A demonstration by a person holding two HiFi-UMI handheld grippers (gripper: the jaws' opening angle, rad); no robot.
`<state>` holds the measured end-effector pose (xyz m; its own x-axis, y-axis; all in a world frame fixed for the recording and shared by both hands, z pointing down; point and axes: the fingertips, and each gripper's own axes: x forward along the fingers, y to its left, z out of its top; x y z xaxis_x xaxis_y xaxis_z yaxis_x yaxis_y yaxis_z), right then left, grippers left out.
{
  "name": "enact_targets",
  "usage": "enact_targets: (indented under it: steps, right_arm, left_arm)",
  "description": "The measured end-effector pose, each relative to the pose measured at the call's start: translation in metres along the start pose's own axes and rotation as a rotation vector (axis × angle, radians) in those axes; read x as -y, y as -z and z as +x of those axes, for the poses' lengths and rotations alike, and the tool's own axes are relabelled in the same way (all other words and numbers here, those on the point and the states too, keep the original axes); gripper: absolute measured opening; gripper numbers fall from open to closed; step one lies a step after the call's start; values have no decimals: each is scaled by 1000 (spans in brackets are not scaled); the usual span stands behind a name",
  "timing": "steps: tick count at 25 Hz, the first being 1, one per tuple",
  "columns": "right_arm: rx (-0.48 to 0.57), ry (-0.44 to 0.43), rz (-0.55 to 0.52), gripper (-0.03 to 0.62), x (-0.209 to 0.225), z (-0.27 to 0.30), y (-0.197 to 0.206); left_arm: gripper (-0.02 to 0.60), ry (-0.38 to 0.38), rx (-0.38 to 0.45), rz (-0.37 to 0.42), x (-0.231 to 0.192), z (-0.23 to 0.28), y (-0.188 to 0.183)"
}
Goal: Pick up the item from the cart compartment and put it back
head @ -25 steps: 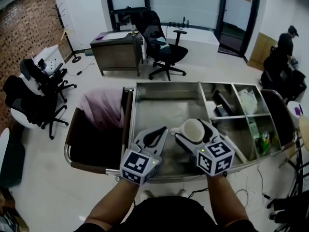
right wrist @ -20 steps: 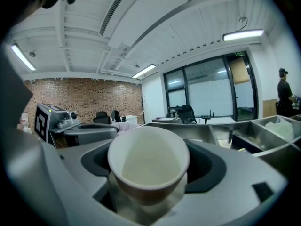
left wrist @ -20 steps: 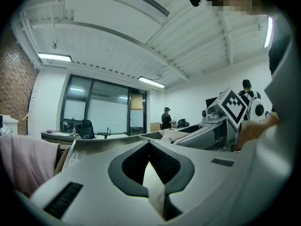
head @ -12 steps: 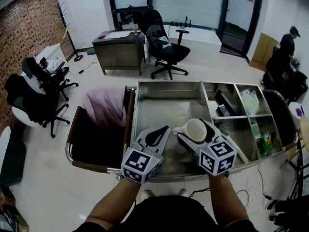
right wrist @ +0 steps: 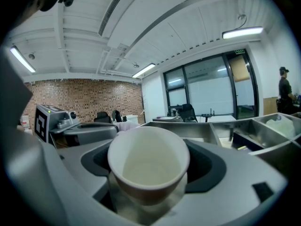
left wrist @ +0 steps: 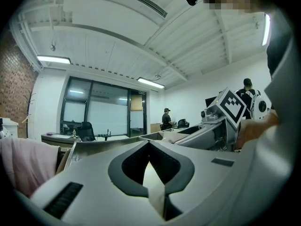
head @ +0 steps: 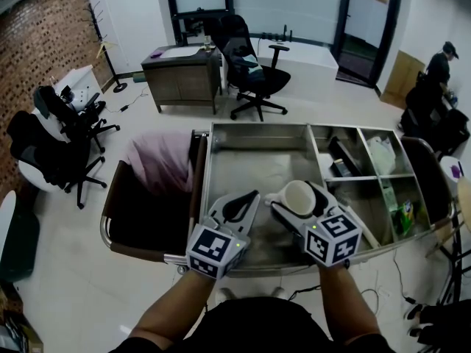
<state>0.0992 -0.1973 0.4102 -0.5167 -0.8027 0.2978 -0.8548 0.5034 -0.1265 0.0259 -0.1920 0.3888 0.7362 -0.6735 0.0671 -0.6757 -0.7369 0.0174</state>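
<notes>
Two claws hang over the cart's (head: 257,132) near edge. Our right claw (head: 294,195) grips a white paper cup (head: 297,199), mouth tipped up toward us, above the large compartment (head: 250,169). The left claw (head: 252,197), shut and empty, sits just beside it. We judge the small compartments (head: 353,191) toward the cart's right edge lie nearest the right hand.

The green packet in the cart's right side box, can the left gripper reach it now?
Probably not easily: the right gripper, shut on the paper cup, sits between the left gripper and the green packet, so it would have to cross over.
</notes>
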Motion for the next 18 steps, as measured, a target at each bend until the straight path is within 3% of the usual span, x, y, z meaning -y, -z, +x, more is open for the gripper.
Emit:
enact_targets:
  steps: [18]
  right_arm:
    - [-15, 1, -14, 456, 5, 5, 1]
  left_arm:
    - [0, -4, 0, 3, 0, 0, 1]
